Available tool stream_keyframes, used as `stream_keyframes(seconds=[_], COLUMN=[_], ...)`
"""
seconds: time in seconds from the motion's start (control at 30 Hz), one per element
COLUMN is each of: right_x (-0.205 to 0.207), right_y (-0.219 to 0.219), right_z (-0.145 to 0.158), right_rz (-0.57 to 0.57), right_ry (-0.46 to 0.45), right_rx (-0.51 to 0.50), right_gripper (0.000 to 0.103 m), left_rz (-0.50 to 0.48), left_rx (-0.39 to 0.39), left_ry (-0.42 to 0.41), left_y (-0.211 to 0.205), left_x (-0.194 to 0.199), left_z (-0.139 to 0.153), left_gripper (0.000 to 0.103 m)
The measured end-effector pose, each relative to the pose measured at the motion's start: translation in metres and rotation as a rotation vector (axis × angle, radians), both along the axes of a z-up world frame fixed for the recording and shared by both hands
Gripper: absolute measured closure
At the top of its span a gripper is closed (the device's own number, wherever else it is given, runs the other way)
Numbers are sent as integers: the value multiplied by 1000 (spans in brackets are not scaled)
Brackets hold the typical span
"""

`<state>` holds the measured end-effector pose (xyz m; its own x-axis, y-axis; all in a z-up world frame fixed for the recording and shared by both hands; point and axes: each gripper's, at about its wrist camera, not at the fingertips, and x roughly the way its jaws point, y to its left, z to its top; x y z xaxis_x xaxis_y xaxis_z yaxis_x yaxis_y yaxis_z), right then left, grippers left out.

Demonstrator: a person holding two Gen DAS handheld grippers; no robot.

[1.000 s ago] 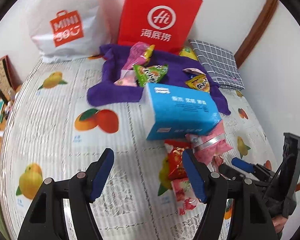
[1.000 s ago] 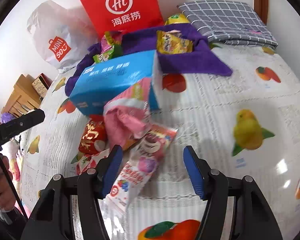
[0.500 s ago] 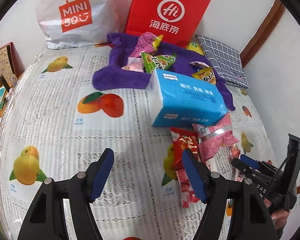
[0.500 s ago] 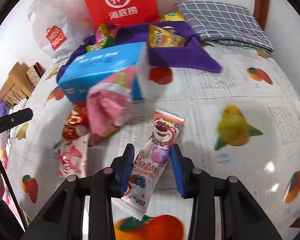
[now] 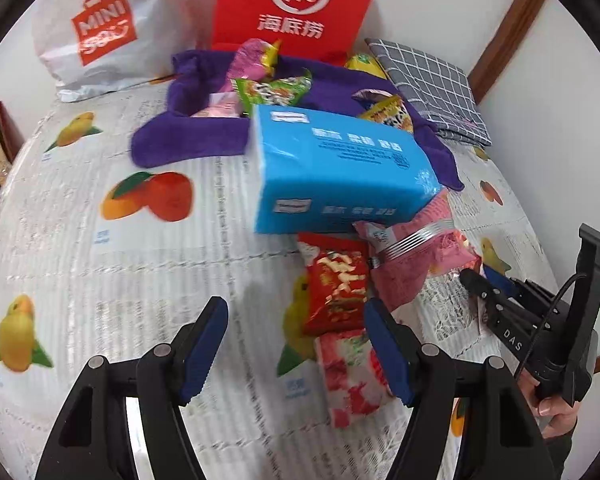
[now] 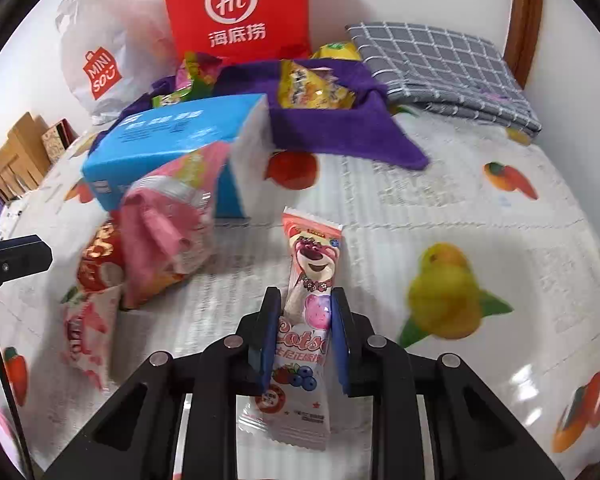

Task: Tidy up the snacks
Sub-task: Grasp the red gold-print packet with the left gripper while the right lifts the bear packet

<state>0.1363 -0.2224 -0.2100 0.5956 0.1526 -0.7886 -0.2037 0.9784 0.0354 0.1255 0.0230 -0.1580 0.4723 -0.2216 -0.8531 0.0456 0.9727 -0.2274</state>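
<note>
Pink bear-print snack stick (image 6: 309, 280) now pinched mid-length by the right gripper (image 6: 305, 336), jaws just closed on it, near the bed's (image 6: 440, 208) front edge w/ nothing else touching. Left gripper (image 5: 296, 344) spread, empty, above the red packet (image 5: 334, 284). Next, prob. carry to the purple towel (image 6: 340, 136) at the bed's back edge.

Fruit-printed white tablecloth (image 6: 440, 208) carries all items. At the back wall stand a red paper bag (image 6: 236, 12) and, to its left, a white plastic shopping bag (image 6: 100, 52). Before them lies a purple towel (image 6: 340, 136) holding several snack packets; a folded grey checked cloth (image 6: 444, 68) lies to its right. A blue tissue pack (image 5: 332, 168) sits in front of the towel (partly overlapping it), with a pink crinkled snack bag (image 5: 412, 256) and a red foil snack packet (image 5: 336, 284) nearer still.
</note>
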Motion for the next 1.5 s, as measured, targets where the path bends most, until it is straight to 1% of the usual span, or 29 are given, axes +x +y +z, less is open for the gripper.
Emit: stream_keyframes(seconds=[0.07, 0.13, 0.27, 0.4, 0.5, 0.53, 0.63, 0.7, 0.9, 1.0, 1.03, 1.1, 1.13, 1.2, 1.27, 1.33, 1.5], right_x=[3, 5, 11, 12, 11, 11, 12, 12, 16, 17, 17, 17, 17, 18, 18, 18, 12], right_y=[-10, -18, -24, -23, -22, -23, -26, -28, -38, -37, -35, -33, -33, -36, -41, -45, -42], right_z=[-4, -5, -5, -6, -6, -6, -6, -7, -8, -8, -7, -7, -7, -7, -8, -9, -6], right_rz=[-12, -3, -2, -7, -5, -5, -6, -10, -18, -19, -19, -19, -19, -19, -28, -40, -76], right_ry=[-14, -29, -23, -22, -23, -23, -20, -18, -7, -7, -9, -11, -11, -9, -5, -3, -16], right_rx=[4, 39, 85, 91, 87, 92, 117, 138, 223, 219, 209, 198, 197, 215, 249, 268, 212], right_gripper=[78, 78, 78, 78, 77, 77, 77, 77, 77, 77, 77, 77, 77, 77, 78, 81, 81], left_rz=[-12, -18, -28, -34, -47, -51, -41, -26, -25, -23, -20, -4, -2, -10, 6, 18, 40], left_rx=[24, 48, 101, 106, 164, 176, 199, 210, 205, 201, 199, 201, 201, 179, 165, 160, 155], left_ry=[-13, -25, -24, -19, -57, -70, -119, -145, -146, -146, -146, -148, -148, -132, -116, -123, -145], left_y=[-9, -14, -27, -32, -38, -39, -38, -38, -36, -35, -35, -32, -31, -27, -20, -15, -2], left_x=[7, 11, 21, 27, 28, 28, 24, 20, 21, 21, 21, 20, 20, 20, 18, 14, 1], left_z=[-3, -5, -16, -26, -28, -29, -30, -31, -30, -29, -29, -28, -28, -26, -22, -16, 5], left_gripper=[34, 34, 34, 34, 36, 38, 44, 46, 47, 47, 50, 60, 62, 63, 64, 64, 64])
